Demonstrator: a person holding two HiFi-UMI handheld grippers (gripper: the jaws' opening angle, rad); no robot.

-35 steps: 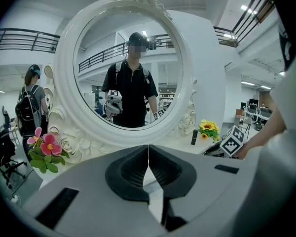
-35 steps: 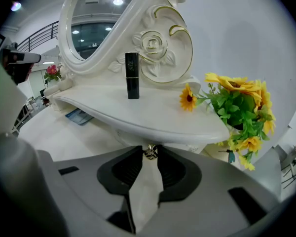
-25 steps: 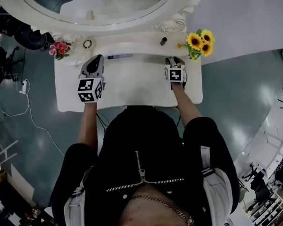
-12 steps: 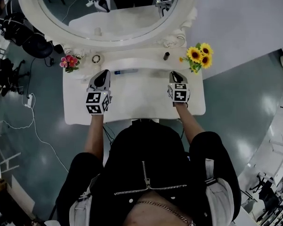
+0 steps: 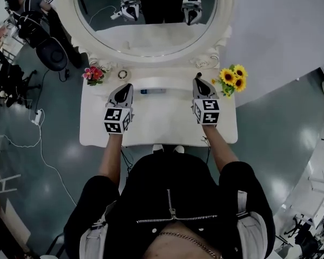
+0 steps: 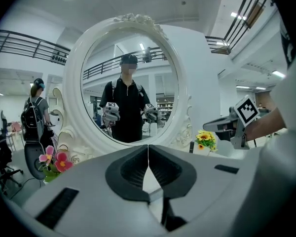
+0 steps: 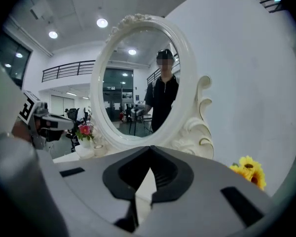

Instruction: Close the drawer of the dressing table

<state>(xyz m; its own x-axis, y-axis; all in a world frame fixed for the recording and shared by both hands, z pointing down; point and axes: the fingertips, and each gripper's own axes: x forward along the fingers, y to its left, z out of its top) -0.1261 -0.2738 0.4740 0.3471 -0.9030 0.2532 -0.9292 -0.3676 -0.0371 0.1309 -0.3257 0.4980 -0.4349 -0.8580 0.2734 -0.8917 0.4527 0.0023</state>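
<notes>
My left claw (image 5: 128, 86) and right claw (image 5: 196, 80) are both pressed together, empty, over the table (image 5: 162, 120); its drawer front, unseen, should sit at six o'clock, equally near both

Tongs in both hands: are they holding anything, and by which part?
Nothing is held. The left tongs and the right tongs are both shut empty, above the white dressing table.

black jacket (image 5: 167, 179) with a silver zip (image 5: 172, 211) and a neck chain (image 5: 187, 239).
</notes>
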